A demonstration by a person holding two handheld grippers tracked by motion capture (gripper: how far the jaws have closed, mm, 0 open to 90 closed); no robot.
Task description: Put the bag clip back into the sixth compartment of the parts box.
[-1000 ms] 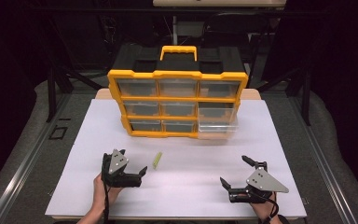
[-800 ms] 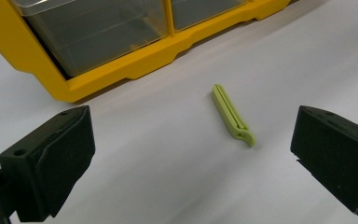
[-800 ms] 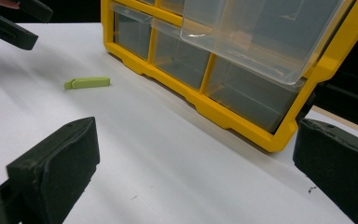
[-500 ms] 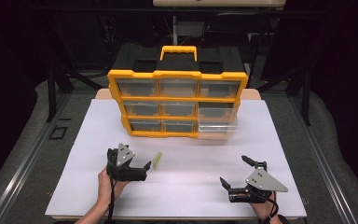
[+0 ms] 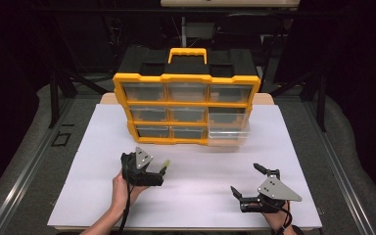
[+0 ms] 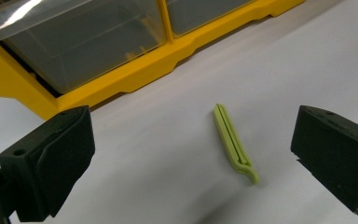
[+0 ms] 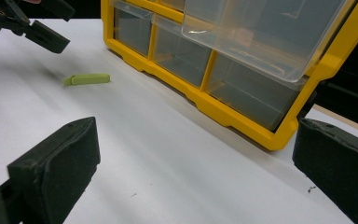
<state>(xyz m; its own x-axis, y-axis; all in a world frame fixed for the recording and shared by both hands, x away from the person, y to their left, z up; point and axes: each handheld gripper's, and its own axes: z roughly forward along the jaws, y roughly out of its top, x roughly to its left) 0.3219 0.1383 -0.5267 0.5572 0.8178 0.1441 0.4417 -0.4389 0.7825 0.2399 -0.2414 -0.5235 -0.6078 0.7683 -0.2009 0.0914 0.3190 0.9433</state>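
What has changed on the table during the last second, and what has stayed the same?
The left gripper moved forward and to the right across the white board, up to the small green clip. Its jaws are open with the clip lying between them, not gripped yet. The right gripper stayed where it was, open. The yellow drawer organizer and its pulled-out clear drawer did not move.

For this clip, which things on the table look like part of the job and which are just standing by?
Likely in play:
- green clip, lying flat between the open fingers of the left gripper
- yellow organizer, with its clear drawer at the lower right pulled out

Standing by:
- right gripper, open, resting on the white board, away from the clip
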